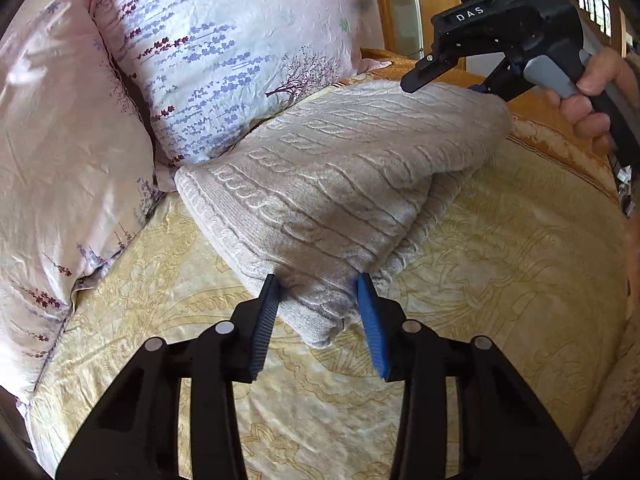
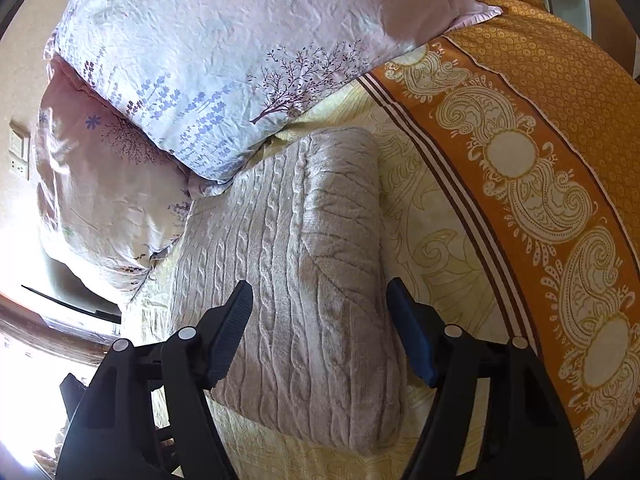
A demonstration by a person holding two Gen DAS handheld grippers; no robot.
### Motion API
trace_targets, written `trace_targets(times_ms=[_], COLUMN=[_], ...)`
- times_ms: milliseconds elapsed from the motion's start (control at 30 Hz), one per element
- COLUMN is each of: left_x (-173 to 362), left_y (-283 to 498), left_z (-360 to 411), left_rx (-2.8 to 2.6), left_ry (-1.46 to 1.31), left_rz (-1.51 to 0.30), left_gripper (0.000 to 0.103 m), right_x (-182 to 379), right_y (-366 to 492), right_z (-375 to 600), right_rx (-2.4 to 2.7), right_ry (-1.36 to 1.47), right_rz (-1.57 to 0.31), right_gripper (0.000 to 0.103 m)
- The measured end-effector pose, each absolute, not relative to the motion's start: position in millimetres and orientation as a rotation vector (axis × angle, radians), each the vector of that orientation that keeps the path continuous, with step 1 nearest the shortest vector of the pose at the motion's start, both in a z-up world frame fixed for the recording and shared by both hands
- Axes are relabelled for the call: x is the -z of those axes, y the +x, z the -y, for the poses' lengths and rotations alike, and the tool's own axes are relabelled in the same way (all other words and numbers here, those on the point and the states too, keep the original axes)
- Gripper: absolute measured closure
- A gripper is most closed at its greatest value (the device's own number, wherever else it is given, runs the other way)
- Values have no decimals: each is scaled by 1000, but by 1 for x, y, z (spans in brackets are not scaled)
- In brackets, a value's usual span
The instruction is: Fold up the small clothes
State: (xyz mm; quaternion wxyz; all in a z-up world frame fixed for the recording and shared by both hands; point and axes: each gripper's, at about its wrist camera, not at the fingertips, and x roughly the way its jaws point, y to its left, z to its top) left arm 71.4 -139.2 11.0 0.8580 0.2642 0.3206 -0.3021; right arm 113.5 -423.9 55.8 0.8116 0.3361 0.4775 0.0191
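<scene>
pads [image 1: 269, 312] of the left gripper [image 1: 320, 316] pinch the near corner of the folded cable-knit sweater [image 1: 340, 184]. the right gripper [image 2: 320, 332] stands half open astride the sweater's far end, pads apart from it. the sweater lies on a yellow patterned bedspread [image 1: 500, 260], just beside floral pillows [image 1: 224, 52] at the left.

Sweater's [image 2: 304, 280] near corner behind right gripper [image 2: 320, 328].

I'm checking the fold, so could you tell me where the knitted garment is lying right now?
The folded beige knitted garment lies mid-frame in both wrist views, on the yellow bedsheet, just below the floral pillows, its near corner between the left gripper pads.
</scene>
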Motion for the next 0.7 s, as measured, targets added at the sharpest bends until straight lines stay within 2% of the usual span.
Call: trace_targets(times_ms=[100, 233, 333, 400, 467, 700], left_x=[-9, -9, -12, -12, -14, -16], left_y=[61, 61, 69, 72, 74, 88], left_z=[143, 137, 131, 130, 129, 121], left_rx=[621, 633, 636, 638, 642, 658], left_ry=[633, 604, 526, 495, 457, 325], left_rz=[-622, -650, -696, -712, -732, -821], left_gripper=[68, 75, 78, 79, 80, 83], right_x=[-51, -48, -46, -45, -45, -46], right_y=[113, 112, 113, 114, 115, 119], right_z=[424, 425, 427, 429, 430, 429], right_rx=[-33, -37, -39, -36, -34, -31], right_ry=[742, 772, 787, 796, 803, 782], right_rz=[-1027, -1025, -1024, -1018, -1010, -1010], right_gripper=[43, 49, 62, 76, 81, 85])
